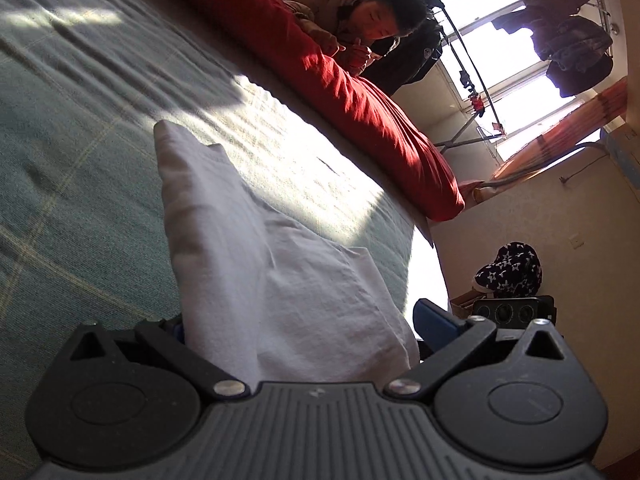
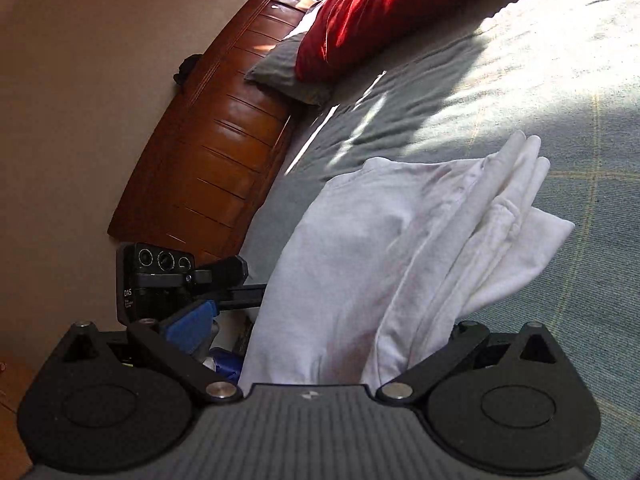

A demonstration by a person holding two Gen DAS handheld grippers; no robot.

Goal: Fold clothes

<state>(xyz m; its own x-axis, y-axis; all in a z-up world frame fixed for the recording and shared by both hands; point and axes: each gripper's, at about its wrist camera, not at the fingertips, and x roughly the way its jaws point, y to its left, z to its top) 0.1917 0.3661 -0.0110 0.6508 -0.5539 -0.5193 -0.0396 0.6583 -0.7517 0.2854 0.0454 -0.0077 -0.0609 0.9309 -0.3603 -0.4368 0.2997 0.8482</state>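
A folded white garment [image 1: 224, 216] lies on the grey-green checked bedspread [image 1: 72, 128], its near end running in between the fingers of my left gripper [image 1: 308, 322]. Those jaws stand wide apart, a blue pad [image 1: 436, 316] showing on the right and the left one mostly hidden by the cloth. In the right wrist view the same white garment [image 2: 400, 232] fills the spread jaws of my right gripper [image 2: 320, 330]; its left blue pad [image 2: 188, 326] is bare and the right one is covered. My left gripper's body [image 2: 160, 276] sits just to its left.
A red quilt [image 1: 360, 96] lies along the far side of the bed, and a person [image 1: 360, 12] leans behind it. A wooden headboard [image 2: 216, 136] and a grey pillow [image 2: 288, 72] are at the bed's head. A tripod [image 1: 468, 80] stands by the window, and a star-patterned item [image 1: 510, 270] sits near the wall.
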